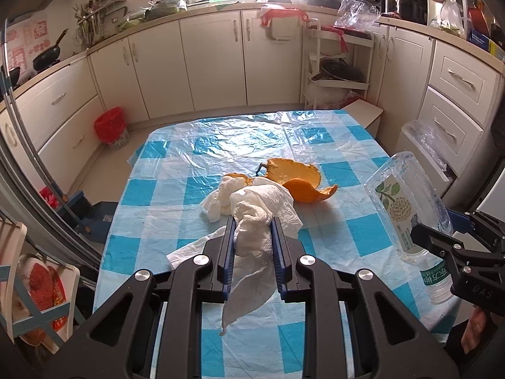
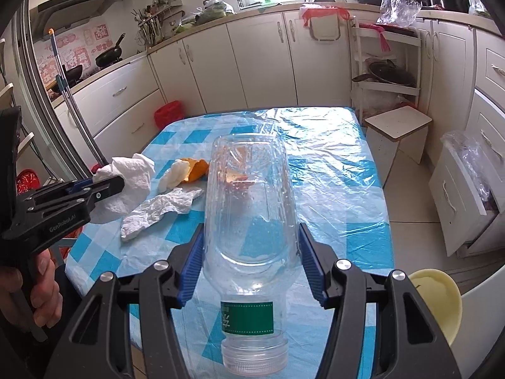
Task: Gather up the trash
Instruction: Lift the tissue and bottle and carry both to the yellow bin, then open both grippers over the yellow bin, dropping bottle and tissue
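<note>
My left gripper (image 1: 252, 221) is shut on a crumpled white paper towel (image 1: 255, 243), which hangs above the table; the right wrist view shows that gripper (image 2: 107, 186) with the towel (image 2: 132, 183) from the side. My right gripper (image 2: 251, 233) is shut on an empty clear plastic bottle (image 2: 249, 189), cap end toward the camera, green label near the neck. The bottle (image 1: 401, 202) and the right gripper (image 1: 435, 240) show at the right edge of the left wrist view. Orange peel (image 1: 300, 180) and a tissue wad (image 1: 217, 202) lie on the table. A flat tissue (image 2: 161, 208) lies near them.
The table (image 1: 221, 145) has a blue-and-white checked cloth under clear plastic film. A red-lined bin (image 1: 110, 128) stands on the floor at far left. A white bin with a clear bag (image 2: 467, 164), a stool (image 2: 397, 126) and a yellow bowl (image 2: 438, 300) are at the right.
</note>
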The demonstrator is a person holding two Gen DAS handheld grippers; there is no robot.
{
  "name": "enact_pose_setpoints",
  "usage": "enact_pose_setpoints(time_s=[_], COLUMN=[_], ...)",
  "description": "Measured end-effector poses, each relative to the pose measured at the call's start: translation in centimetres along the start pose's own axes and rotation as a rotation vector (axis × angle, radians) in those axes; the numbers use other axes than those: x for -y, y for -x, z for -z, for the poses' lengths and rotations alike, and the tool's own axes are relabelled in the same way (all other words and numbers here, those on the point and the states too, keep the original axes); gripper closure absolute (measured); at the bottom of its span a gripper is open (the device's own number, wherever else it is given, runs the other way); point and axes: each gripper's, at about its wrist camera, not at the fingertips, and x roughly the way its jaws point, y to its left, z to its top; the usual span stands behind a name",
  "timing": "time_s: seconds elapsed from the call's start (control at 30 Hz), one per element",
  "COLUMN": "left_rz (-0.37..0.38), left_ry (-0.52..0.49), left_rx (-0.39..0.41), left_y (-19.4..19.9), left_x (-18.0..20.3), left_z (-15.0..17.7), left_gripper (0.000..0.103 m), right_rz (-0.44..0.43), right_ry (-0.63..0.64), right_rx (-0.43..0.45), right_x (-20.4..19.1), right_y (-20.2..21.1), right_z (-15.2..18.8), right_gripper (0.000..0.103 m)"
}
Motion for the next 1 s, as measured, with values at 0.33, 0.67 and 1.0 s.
enact_pose_setpoints(time_s=[0.33, 0.67, 1.0], left_rz=[0.103, 0.229, 0.316], left_ry=[-0.036, -0.08, -0.144], left_rx=[-0.018, -0.036, -0.064], left_y=[-0.3, 0.1, 0.4], left_x=[5.5, 11.7, 17.4], left_z=[-0.1, 0.2, 0.2], left_gripper=[0.083, 0.083, 0.083], right_rz=[0.122, 0.34, 0.511], right_ry=[-0.141, -0.378, -0.583], right_rx=[0.012, -0.029, -0.182], right_x=[6.2, 14.8, 22.1], right_y=[2.6, 5.1, 3.3], right_z=[1.7, 5.0, 7.7], right_gripper=[0.047, 0.047, 0.044])
